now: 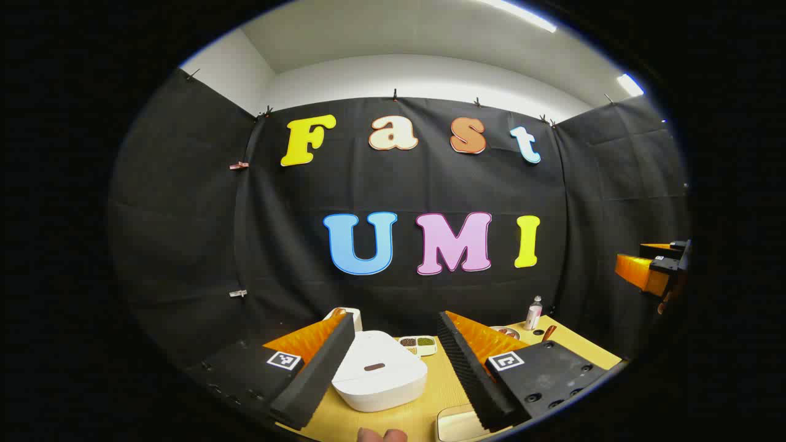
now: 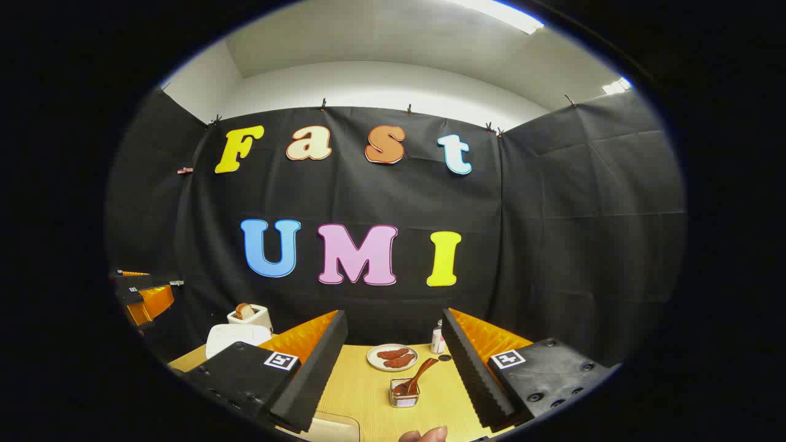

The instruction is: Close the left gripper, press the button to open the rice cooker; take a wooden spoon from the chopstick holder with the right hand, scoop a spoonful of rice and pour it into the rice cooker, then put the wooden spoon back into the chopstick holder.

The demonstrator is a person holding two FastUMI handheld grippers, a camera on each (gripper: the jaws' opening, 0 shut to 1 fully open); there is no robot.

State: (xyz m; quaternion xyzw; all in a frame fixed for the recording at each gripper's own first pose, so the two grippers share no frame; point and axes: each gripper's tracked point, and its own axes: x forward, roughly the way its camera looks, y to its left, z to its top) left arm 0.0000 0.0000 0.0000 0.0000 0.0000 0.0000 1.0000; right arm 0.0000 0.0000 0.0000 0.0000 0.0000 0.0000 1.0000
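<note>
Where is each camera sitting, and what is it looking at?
Left gripper view: rides on the left gripper, looking forward over the table at the closed rice cooker; its two fingers and a fingertip show.
Right gripper view: rides on the right gripper, looking at the wooden spoon in its holder and a plate; its fingers show.
Shared: the rice cooker, plate, bottle, and each other's gripper at the edge.

Left gripper (image 1: 393, 368) jaws spread wide over a yellow table (image 1: 430, 399), closed white rice cooker (image 1: 377, 374) between them at 6 o'clock, right gripper (image 1: 654, 270) at 3 o'clock.
</note>
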